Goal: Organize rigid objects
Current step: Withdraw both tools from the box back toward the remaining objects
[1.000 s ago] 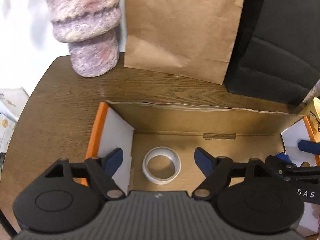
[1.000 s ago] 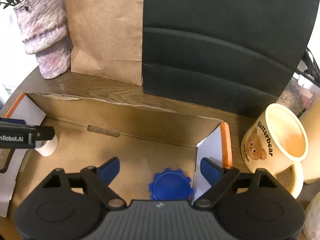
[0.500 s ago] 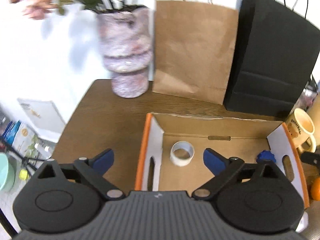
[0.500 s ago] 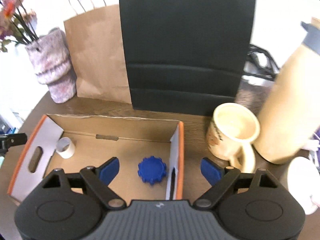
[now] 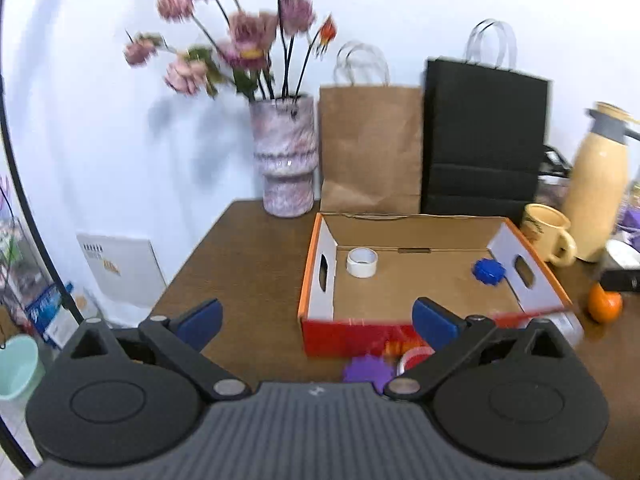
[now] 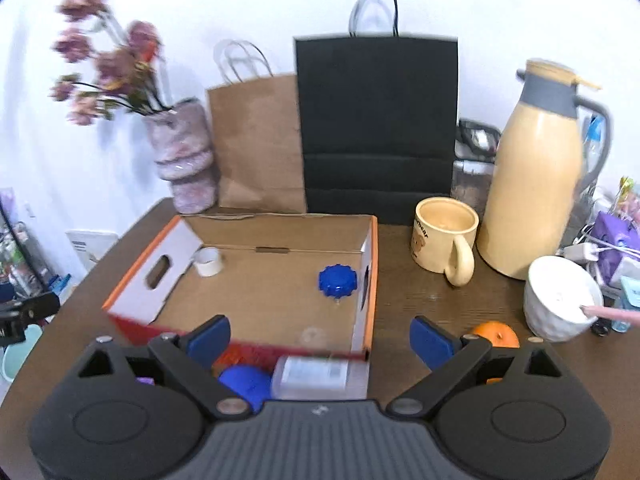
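The cardboard box (image 5: pixel 436 288) is the home for hard things, so the white tape roll (image 5: pixel 362 263) sits in its far left corner and the blue cap (image 6: pixel 337 279) by its right wall. More small things wait in front of the box. The left gripper (image 5: pixel 316 320) and right gripper (image 6: pixel 320 336) hang above the box's near side, wide apart, holding nothing.

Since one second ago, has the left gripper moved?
Yes. The left gripper has pulled back and up, out of the cardboard box: the white tape roll, once between its jaws, now lies far ahead inside it.
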Action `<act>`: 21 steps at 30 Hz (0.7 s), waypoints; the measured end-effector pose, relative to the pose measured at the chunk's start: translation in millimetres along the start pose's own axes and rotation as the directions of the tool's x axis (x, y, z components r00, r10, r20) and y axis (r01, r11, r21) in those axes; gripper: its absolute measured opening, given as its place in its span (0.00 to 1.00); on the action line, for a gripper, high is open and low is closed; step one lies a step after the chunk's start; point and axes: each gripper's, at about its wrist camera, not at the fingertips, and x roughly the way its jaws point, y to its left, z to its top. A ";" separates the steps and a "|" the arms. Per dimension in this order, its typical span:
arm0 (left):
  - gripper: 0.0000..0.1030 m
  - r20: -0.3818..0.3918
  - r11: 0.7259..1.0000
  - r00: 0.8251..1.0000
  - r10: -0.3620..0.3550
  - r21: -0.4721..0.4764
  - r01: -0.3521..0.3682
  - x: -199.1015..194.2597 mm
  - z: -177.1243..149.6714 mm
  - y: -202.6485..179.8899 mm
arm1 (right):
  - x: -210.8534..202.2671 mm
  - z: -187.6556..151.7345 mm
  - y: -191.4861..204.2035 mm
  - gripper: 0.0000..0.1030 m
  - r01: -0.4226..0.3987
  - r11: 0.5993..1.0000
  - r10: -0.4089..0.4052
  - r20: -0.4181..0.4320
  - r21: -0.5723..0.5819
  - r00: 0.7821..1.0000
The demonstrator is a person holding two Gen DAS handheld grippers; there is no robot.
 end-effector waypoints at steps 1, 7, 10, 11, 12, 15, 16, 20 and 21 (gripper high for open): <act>1.00 0.025 1.000 1.000 -0.008 -0.006 0.008 -15.7 -12.7 1.6 | -13.9 -11.2 3.5 1.00 -0.006 1.000 0.006 0.032 -0.010 0.999; 1.00 0.121 0.999 0.993 -0.013 -0.031 0.017 -93.3 -89.7 13.7 | -81.3 -82.1 17.4 1.00 -0.028 0.999 0.031 0.149 -0.025 0.988; 1.00 0.188 0.997 0.982 -0.027 -0.068 0.040 -130.6 -118.9 19.5 | -111.0 -120.1 25.3 1.00 -0.034 0.999 0.039 0.205 -0.028 0.978; 1.00 0.211 0.997 0.977 -0.025 -0.070 0.041 -142.0 -126.4 20.1 | -121.7 -133.1 28.2 1.00 -0.034 0.999 0.041 0.230 -0.034 0.972; 1.00 0.237 0.997 0.971 -0.018 -0.064 0.034 -153.8 -133.7 20.3 | -132.4 -146.6 31.7 1.00 -0.027 0.999 0.035 0.259 -0.032 0.965; 1.00 0.311 0.999 0.950 0.020 -0.034 -0.010 -187.1 -156.3 16.0 | -160.3 -183.8 42.3 1.00 -0.021 0.999 0.031 0.314 -0.035 0.949; 1.00 0.329 1.000 0.944 0.027 -0.021 -0.021 -196.9 -165.2 13.3 | -169.8 -198.1 47.1 1.00 -0.023 0.999 0.037 0.331 -0.045 0.943; 1.00 0.378 0.997 0.925 0.052 0.038 -0.072 -224.5 -205.0 0.6 | -198.2 -242.4 66.3 1.00 -0.013 0.993 0.056 0.373 -0.115 0.926; 1.00 0.384 0.995 0.920 0.075 0.036 -0.096 -230.4 -216.6 -2.9 | -205.1 -253.0 71.5 1.00 0.003 0.991 0.049 0.384 -0.133 0.922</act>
